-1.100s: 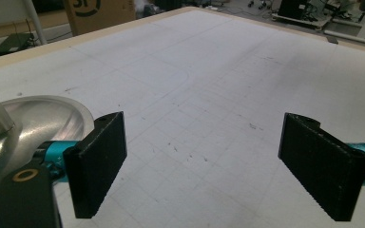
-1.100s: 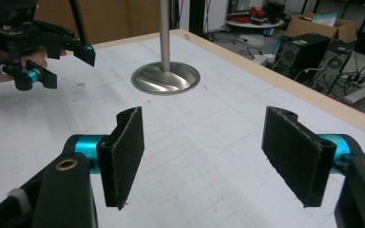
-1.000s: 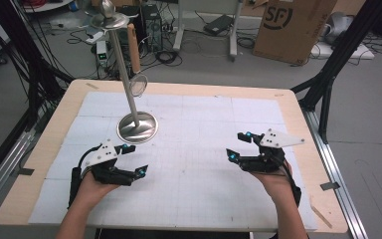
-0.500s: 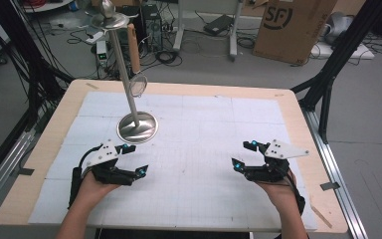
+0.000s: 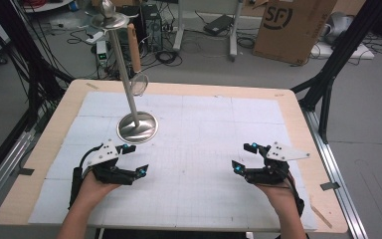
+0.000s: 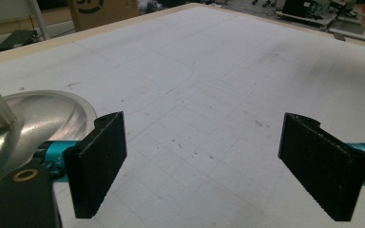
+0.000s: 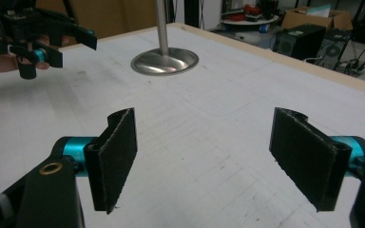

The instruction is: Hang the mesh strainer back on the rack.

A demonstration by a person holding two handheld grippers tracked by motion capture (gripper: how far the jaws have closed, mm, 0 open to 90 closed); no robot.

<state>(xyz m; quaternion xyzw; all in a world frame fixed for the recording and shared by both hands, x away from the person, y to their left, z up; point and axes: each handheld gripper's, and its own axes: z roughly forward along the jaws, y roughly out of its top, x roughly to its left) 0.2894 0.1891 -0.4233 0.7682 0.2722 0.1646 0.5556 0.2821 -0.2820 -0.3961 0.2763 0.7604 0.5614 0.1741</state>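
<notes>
The left gripper is resting low over the white mat, jaws spread, nothing between them. The right gripper is hovering near the mat's right edge; its jaws have just been opening, with nothing between them. The metal stand is standing just beyond the left gripper.

Stand left-rear on mat, grippers at near edge.
Metal stand just behind left gripper; right gripper well apart, across table.
</notes>
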